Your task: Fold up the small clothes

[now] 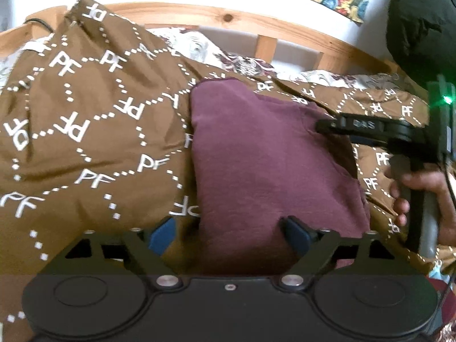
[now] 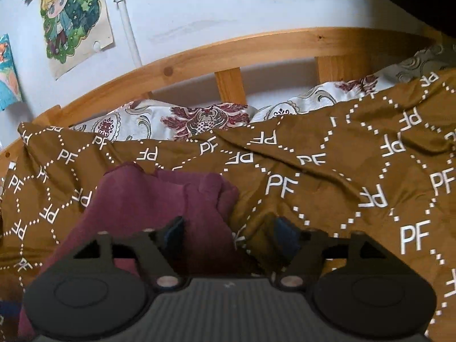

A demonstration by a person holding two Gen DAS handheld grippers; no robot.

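The maroon garment [image 1: 256, 165] lies on the brown blanket [image 1: 85, 131] printed with white "PF" letters and dotted diamonds. In your left wrist view it fills the centre of the frame, running from mid-height down to the bottom edge behind the gripper body, its top edge rounded and its surface fairly smooth. Your left gripper [image 1: 228, 230] sits at the bottom centre with its jaws spread wide; the blue-padded fingertips [image 1: 162, 233] stand apart over the lower part of the cloth and hold nothing.

At the right of that same view, your right gripper [image 1: 322, 126] reaches in from the right edge, its black tip resting at the upper right border of the garment; your right hand [image 1: 419, 196] grips the handle below it. From this angle you cannot tell whether that tip pinches cloth.

In your right wrist view, the garment [image 2: 159, 199] sits lower left of centre, bunched into folds along its right side. Your right gripper [image 2: 228, 233] shows wide jaws: the left finger lies over the maroon cloth, the right finger over the brown blanket, and the garment's rumpled edge lies between them without being clamped.

Behind the blanket, a patterned white pillow [image 2: 199, 119] lies against the wooden bed frame [image 2: 228, 51], and drawings [image 2: 74, 20] hang on the pale wall in the upper left.
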